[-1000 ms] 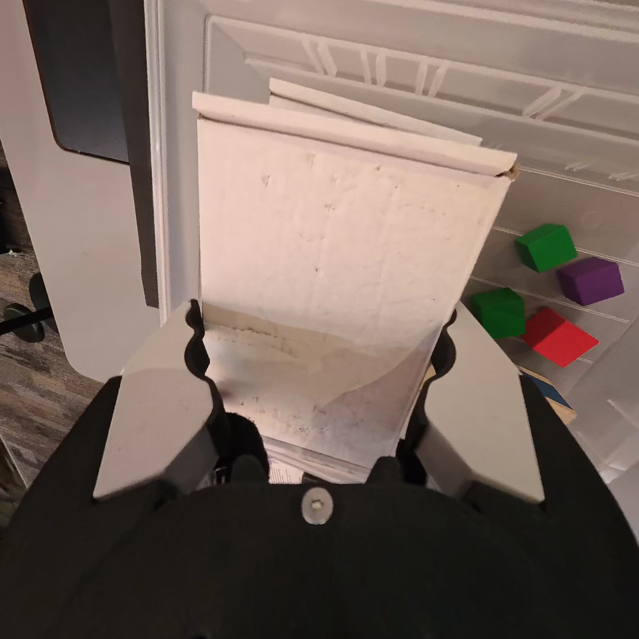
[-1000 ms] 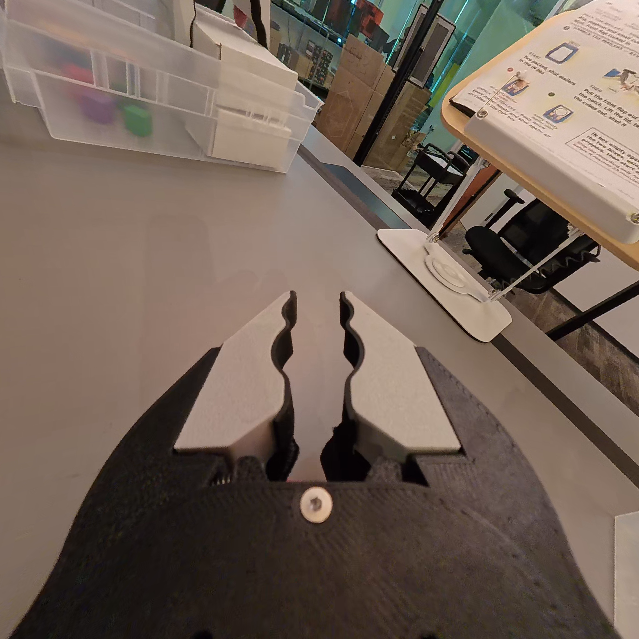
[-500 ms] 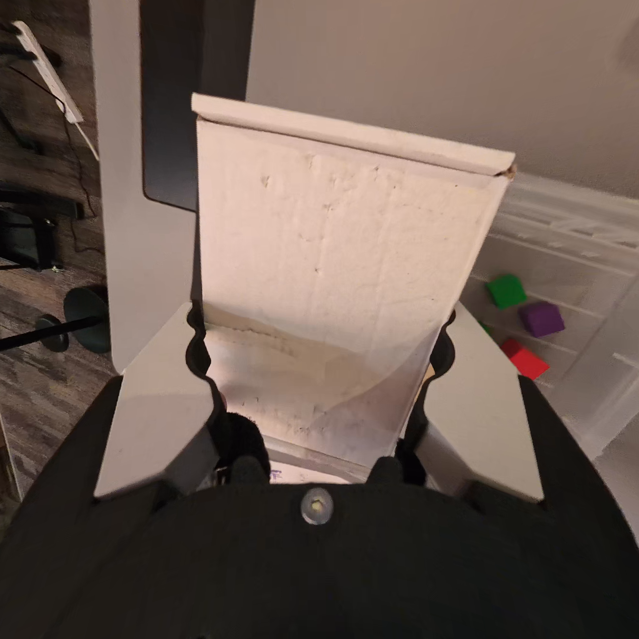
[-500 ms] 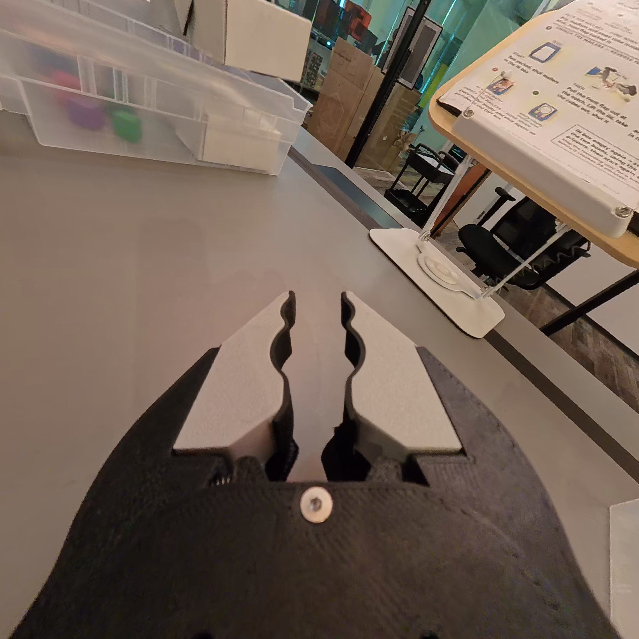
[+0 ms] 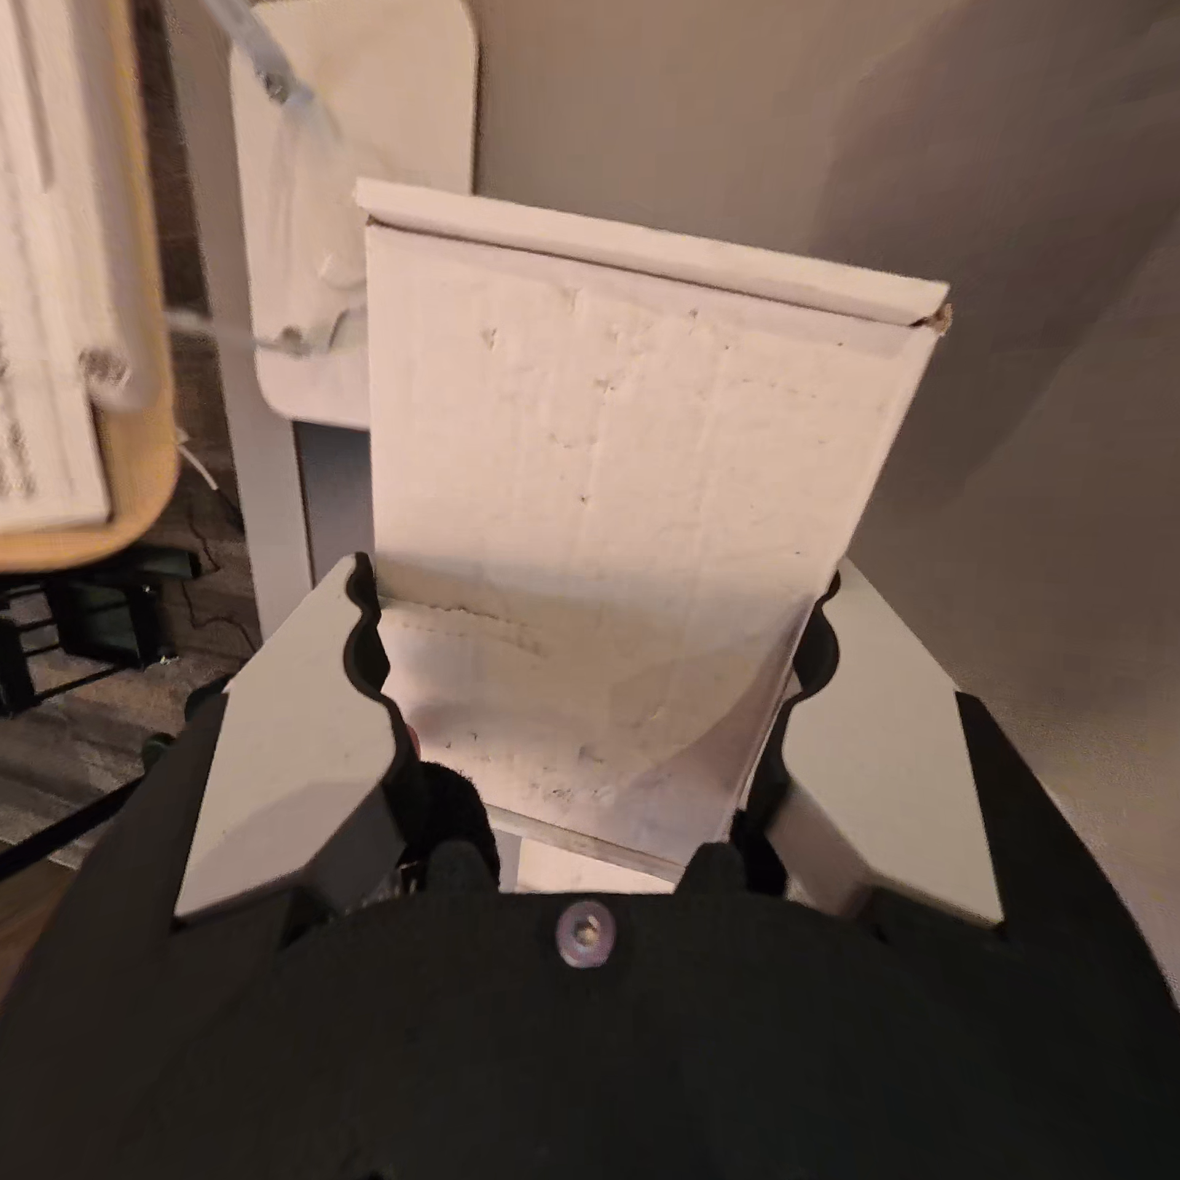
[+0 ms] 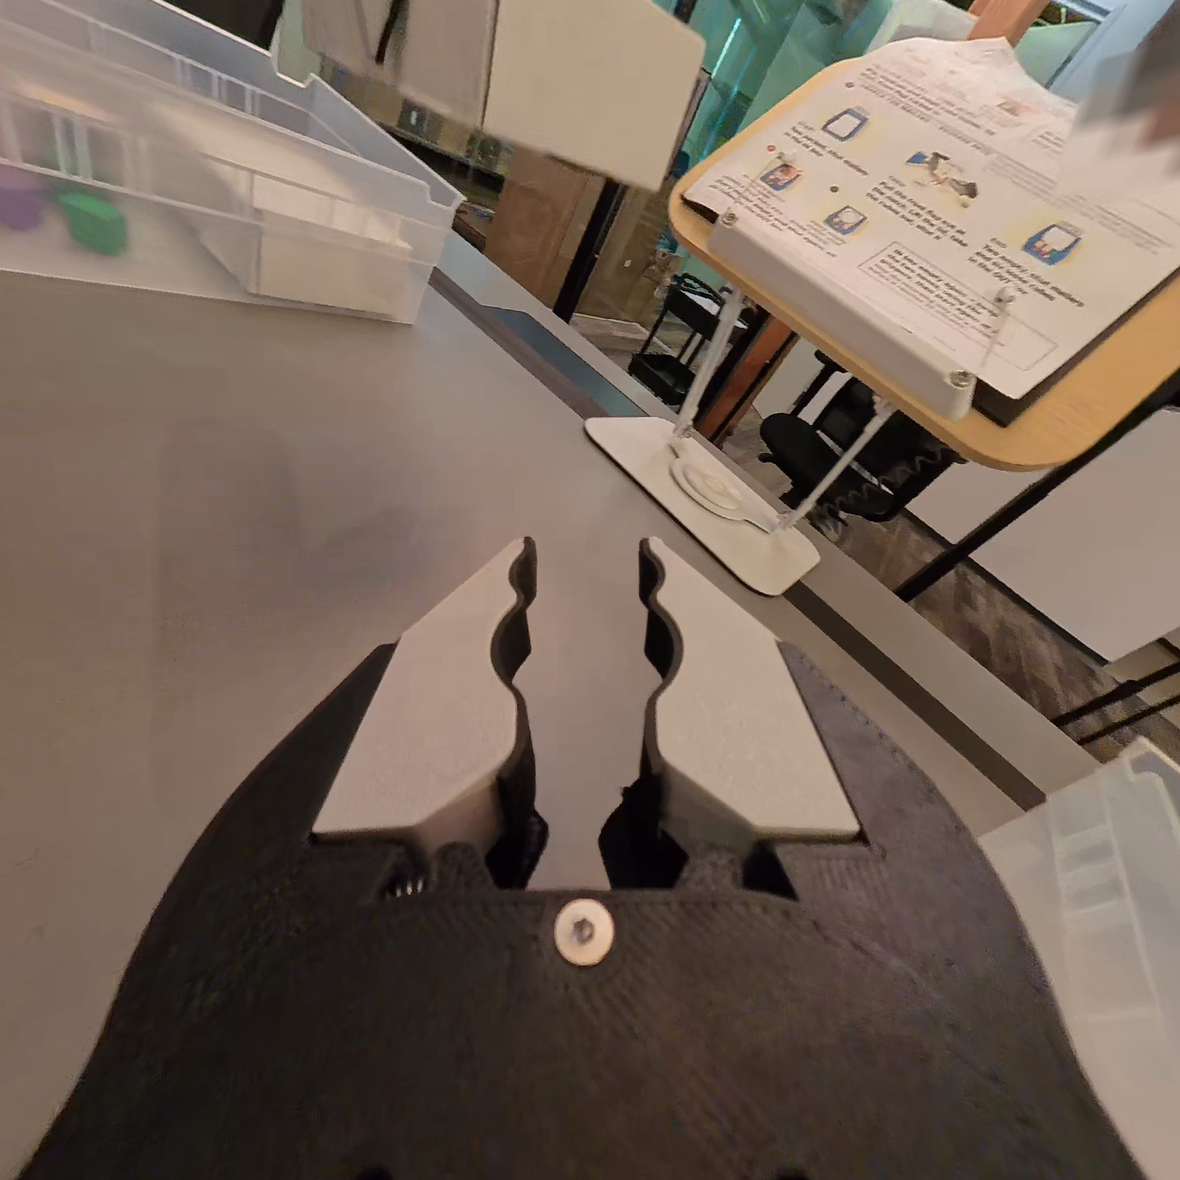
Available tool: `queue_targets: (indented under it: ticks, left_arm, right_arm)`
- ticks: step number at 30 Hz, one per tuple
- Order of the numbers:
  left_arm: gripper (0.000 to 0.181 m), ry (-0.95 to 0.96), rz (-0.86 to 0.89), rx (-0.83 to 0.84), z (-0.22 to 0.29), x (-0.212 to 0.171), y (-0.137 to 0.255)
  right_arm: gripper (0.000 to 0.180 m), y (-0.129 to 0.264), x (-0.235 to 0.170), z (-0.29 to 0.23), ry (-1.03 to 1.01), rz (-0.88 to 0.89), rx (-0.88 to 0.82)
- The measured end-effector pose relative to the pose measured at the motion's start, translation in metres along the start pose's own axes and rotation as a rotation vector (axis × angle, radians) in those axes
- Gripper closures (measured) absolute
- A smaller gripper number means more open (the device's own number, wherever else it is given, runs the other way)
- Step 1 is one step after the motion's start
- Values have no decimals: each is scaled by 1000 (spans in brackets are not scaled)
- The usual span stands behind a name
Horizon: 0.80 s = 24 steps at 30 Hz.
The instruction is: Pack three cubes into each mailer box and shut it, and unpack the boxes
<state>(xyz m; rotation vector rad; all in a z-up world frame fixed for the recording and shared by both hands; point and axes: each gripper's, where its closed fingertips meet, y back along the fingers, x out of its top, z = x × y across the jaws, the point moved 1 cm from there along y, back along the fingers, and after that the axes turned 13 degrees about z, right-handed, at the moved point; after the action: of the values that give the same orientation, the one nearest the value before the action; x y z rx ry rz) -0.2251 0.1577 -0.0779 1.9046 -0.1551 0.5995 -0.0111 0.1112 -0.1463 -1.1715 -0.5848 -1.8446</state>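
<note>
My left gripper (image 5: 597, 568) is shut on a closed white mailer box (image 5: 626, 472), gripped by its two sides and held in the air above the grey table (image 5: 958, 191). The same box also shows in the right wrist view (image 6: 574, 83), blurred, high at the top. My right gripper (image 6: 584, 546) hovers low over the grey table (image 6: 255, 479), its jaws a little apart with nothing between them. A purple cube (image 6: 19, 201) and a green cube (image 6: 92, 220) lie in a clear plastic bin (image 6: 332, 255) at the far left.
An instruction sheet on a wooden board (image 6: 945, 242) stands on a white base plate (image 6: 702, 498) near the table's right edge; the board (image 5: 76, 287) also shows in the left wrist view. Another clear bin corner (image 6: 1117, 926) sits at my right. An office chair (image 6: 811, 460) stands beyond the table.
My left gripper has carried the box out of the clear bin and across towards the stand; the bin and cubes have left its view. My right gripper has opened slightly and moved forward.
</note>
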Motion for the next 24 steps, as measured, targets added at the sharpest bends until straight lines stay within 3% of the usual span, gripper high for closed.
queue_targets:
  ticks: [11,19,24]
  left_arm:
    - [51,1,-45,-171,74,83,-145]
    - [51,73,-95,-160,113,89,-181]
    - [51,92,-78,-45,117,90,-187]
  right_arm:
    - [130,20,5,26,91,26,-36]
    - [123,28,-8,19,181,-22,42]
    - [122,28,-9,5,201,-26,110]
